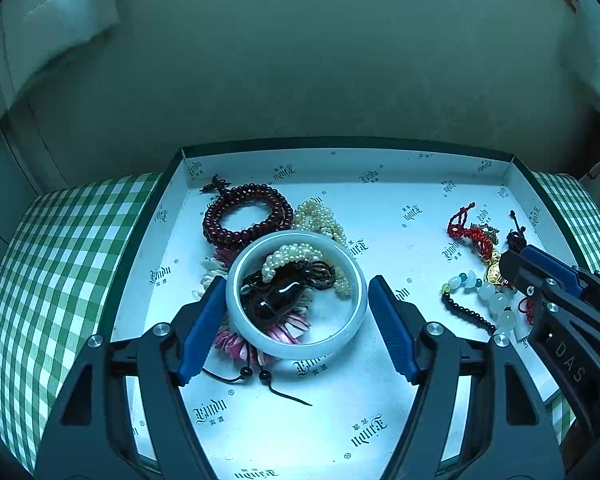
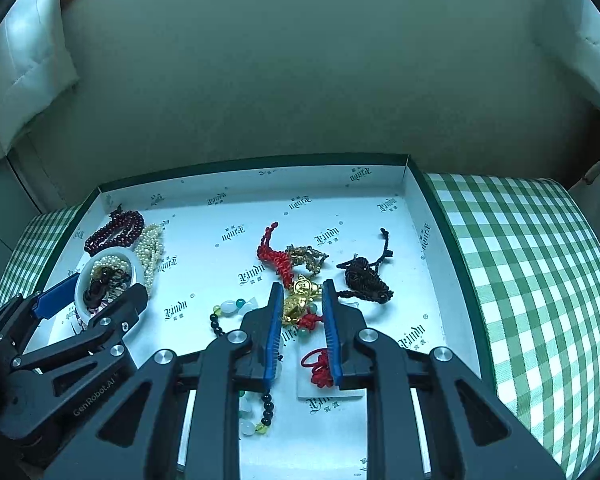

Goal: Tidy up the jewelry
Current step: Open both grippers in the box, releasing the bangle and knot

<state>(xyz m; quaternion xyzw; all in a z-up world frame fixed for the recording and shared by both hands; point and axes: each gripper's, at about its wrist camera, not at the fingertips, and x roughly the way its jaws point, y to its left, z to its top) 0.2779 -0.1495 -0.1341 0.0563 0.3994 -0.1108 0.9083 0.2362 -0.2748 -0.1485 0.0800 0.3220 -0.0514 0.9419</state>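
While my left gripper (image 1: 296, 308) stands wide, its blue pads flank a smooth pale bangle (image 1: 298, 344), the left pad touching its rim, atop beads in the white tray (image 1: 380, 168). My right gripper (image 2: 300, 300) stands narrow, its ribbed pads bracketing a gold charm (image 2: 300, 300) on knotted red cord; contact unclear.

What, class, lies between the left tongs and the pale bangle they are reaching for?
Nothing visible blocks them. The left tongs stand open with the pale bangle between the blue pads; the left pad looks at or near the rim, the right apart. Pearls and a dark pendant lie inside the ring.
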